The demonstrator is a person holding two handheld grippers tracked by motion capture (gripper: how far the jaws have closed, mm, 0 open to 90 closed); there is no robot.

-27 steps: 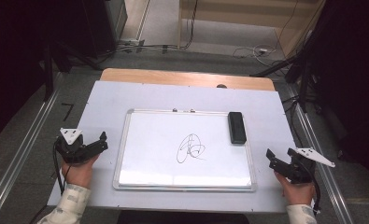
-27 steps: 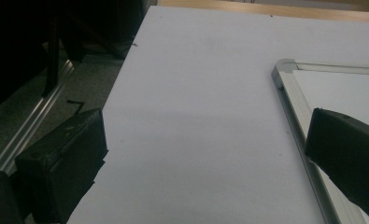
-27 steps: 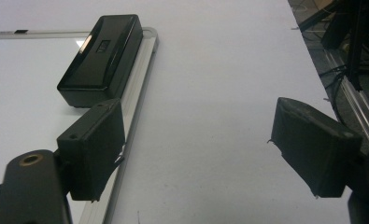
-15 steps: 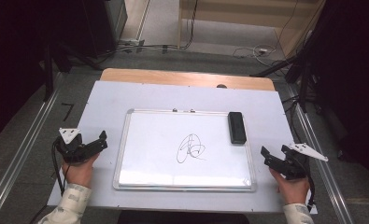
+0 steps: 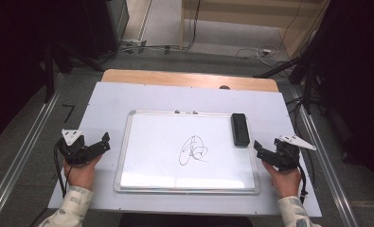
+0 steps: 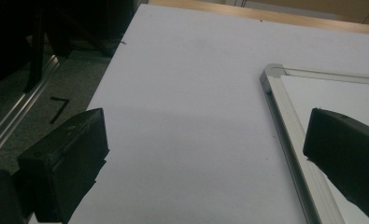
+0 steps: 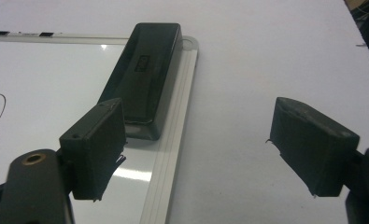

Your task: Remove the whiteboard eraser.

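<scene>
A: What is the table looking like?

B: A white sheet (image 5: pixel 128 101) is covering most of the table, and a strip of bare wood (image 5: pixel 184 78) is showing along the far edge. A whiteboard (image 5: pixel 151 156) with a silver frame is lying flat in the middle of the sheet, with a black scribble (image 5: pixel 194 150) sitting right of its centre.

A: Anything resting on the board?

B: A black eraser (image 5: pixel 240 128) is lying on its far right corner, partly over the frame. In the right gripper view it is sitting just beyond the left jaw.

A: And the grippers?

B: The left gripper (image 5: pixel 99 143) is hovering over the sheet just left of the board, with its jaws standing wide apart and nothing between them. The right gripper (image 5: pixel 261 150) is sitting beside the board's right edge, near the eraser, and its jaws are also spread and holding nothing. A hand (image 5: pixel 83 172) is gripping each one from the near side.

A: What is the room around it showing?

B: Grey carpet (image 5: pixel 28 142) is lying on both sides, metal rails (image 5: pixel 21 151) are running along the floor by the table, and cables (image 5: pixel 251 51) are trailing over the floor at the far end. Dark equipment is standing at the far left and right.
</scene>
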